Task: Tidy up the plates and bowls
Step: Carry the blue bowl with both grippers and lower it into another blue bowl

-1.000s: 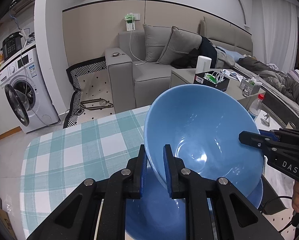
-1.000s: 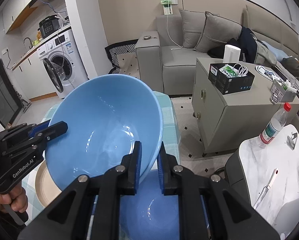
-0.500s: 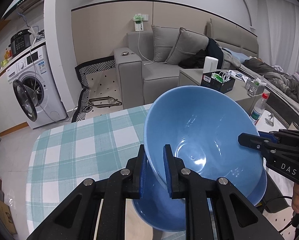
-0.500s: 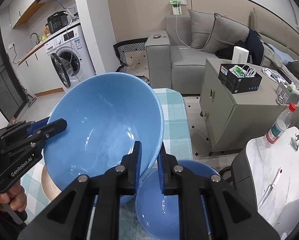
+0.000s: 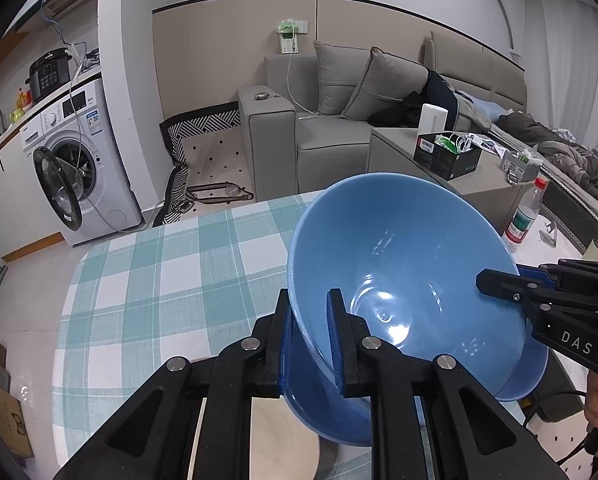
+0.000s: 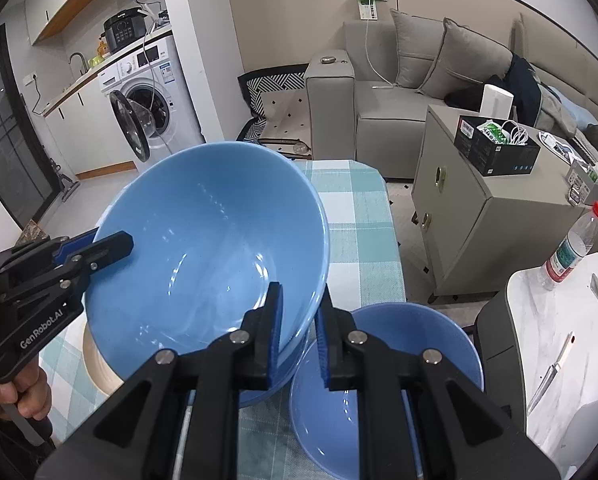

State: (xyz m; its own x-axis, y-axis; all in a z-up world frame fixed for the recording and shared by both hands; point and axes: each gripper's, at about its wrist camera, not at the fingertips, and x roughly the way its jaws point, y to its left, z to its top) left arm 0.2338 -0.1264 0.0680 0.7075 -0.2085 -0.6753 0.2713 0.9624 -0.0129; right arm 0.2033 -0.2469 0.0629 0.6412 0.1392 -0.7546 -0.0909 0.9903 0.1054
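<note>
A living room with a small kitchen corner is seen ahead of both tools. A grey sofa [image 5: 339, 128] with two cushions is set far ahead against a beige panelled wall, and a white front-loading washing machine [image 5: 75, 176], its round door swung open, is placed far to the left under a worktop that carries a black cooker. A grey cabinet [image 6: 491, 216] topped by a black box of oddments is seen ahead and to the right, with a clear water bottle [image 6: 571, 248] on a white marble-look surface beside it.

The counter [image 5: 159, 280], covered by a teal-and-white checked cloth, is spread below the tools. A large blue bowl [image 5: 399, 272] is held tilted above it: the left tool [image 5: 309, 340] is clamped on its near-left rim and the right tool [image 6: 299, 328] on its near-right rim. A second blue bowl [image 6: 387, 384] is seen on the counter below the right tool, and a beige plate [image 6: 99, 364] lies under the raised bowl.

"DAS" is read on the right tool's body, "GenRobot.AI" on the left's.
</note>
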